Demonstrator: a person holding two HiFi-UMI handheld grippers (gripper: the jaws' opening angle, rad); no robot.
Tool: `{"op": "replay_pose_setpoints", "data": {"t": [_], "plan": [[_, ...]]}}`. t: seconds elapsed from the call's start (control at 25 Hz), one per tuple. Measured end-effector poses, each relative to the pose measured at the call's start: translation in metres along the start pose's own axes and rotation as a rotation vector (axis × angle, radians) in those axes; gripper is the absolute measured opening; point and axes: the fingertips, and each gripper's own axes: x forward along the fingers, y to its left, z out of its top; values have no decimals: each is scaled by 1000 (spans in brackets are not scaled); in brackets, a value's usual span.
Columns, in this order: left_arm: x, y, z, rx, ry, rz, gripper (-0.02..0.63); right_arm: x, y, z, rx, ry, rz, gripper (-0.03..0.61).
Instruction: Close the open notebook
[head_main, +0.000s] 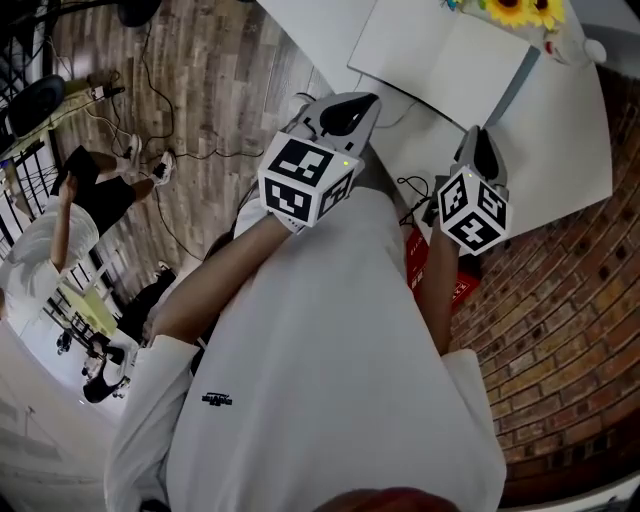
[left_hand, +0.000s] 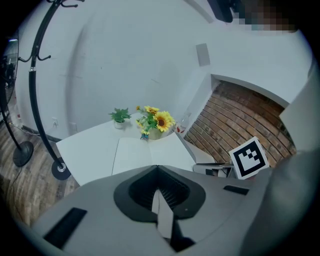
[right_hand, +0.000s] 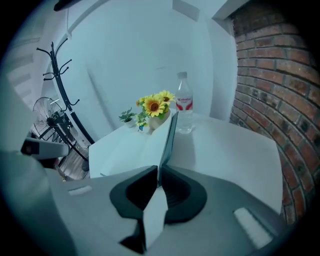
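Note:
An open notebook (head_main: 440, 50) with white pages lies on the white table (head_main: 570, 140). Its right-hand cover (right_hand: 169, 135) stands nearly upright, and its near edge runs into the jaws of my right gripper (right_hand: 159, 172), which is shut on it. In the head view the right gripper (head_main: 478, 140) sits at that lifted blue-grey cover edge (head_main: 515, 75). My left gripper (head_main: 350, 108) hovers at the table's near edge, short of the notebook (left_hand: 150, 155). The jaws of the left gripper (left_hand: 157, 170) are closed with nothing between them.
A vase of sunflowers (right_hand: 155, 107) and a small potted plant (left_hand: 119, 117) stand behind the notebook, with a water bottle (right_hand: 184, 110) beside them. A brick wall (head_main: 560, 310) flanks the table on the right. A coat stand (left_hand: 40, 100) and cables occupy the wooden floor on the left.

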Motion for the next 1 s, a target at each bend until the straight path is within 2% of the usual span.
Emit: {"op": "replay_pose_setpoints", "data": {"t": [0.2, 0.6, 1.0], "plan": [[-3, -2, 6, 3, -11, -5, 9, -8, 4, 9, -50, -10, 13, 41], [-6, 2, 10, -15, -23, 4, 9, -15, 45, 21, -179, -47, 103, 41], [-12, 10, 9, -49, -44, 28, 9, -12, 85, 22, -311, -43, 203, 41]]}}
